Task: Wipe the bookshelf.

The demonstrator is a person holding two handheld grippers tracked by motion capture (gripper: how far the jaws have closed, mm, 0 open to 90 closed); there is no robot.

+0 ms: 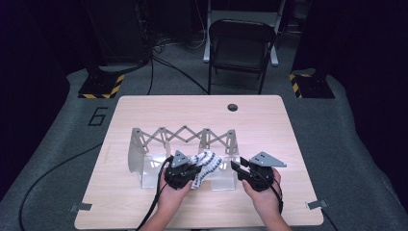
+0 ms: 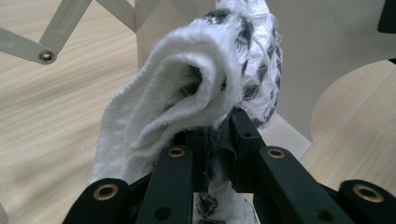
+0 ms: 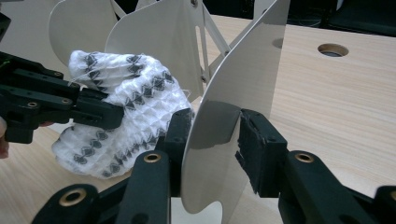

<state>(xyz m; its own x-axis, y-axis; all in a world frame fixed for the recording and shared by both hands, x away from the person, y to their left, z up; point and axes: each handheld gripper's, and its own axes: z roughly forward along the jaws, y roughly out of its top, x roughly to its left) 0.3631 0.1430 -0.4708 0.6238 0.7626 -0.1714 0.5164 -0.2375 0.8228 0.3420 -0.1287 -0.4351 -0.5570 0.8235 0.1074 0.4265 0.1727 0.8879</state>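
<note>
1. The left hand-held gripper (image 1: 191,172) is clamped on a black-and-white patterned cloth (image 1: 206,163), holding it between two panels of the folding rack (image 1: 183,137).
2. The right hand-held gripper (image 3: 210,140) straddles a rack panel (image 3: 233,93), jaws apart and not pressing.
3. Judged from this, the cloth is not yet settled in its slot.
4. Panels crowd both sides; the tabletop (image 1: 144,211) in front lies open.

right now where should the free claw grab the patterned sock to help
Take the sock on its bulging free end, coming from the right claw's side. The left claw already pinches the other end, and a rack plate stands between the right claw's jaws, so it must clear that plate first.
</note>
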